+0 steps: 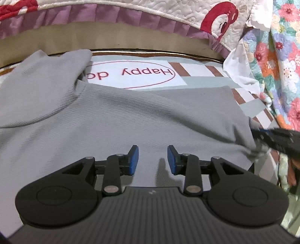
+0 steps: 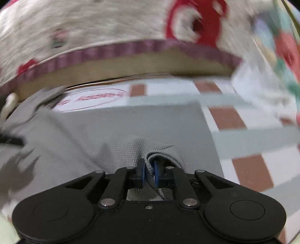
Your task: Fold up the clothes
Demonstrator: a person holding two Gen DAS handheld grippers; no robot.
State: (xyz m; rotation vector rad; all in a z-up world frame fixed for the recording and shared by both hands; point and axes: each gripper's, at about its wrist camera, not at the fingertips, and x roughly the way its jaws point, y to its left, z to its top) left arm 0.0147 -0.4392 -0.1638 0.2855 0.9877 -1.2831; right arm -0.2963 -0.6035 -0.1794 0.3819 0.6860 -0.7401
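A grey ribbed garment (image 1: 131, 116) lies spread on a checked cloth, one sleeve folded up at the far left. My left gripper (image 1: 152, 159) is open and empty, hovering just above the garment's near part. My right gripper (image 2: 149, 171) is shut on a bunched fold of the grey garment (image 2: 131, 127) near its right edge; it also shows in the left wrist view (image 1: 277, 138) at the garment's right corner. The right wrist view is blurred by motion.
The checked cloth (image 1: 206, 78) with brown and grey squares carries a "Happy" print in a red oval (image 1: 138, 75). A quilted bedspread with a purple frill (image 1: 131, 16) hangs behind. A floral fabric (image 1: 281, 65) hangs at the right.
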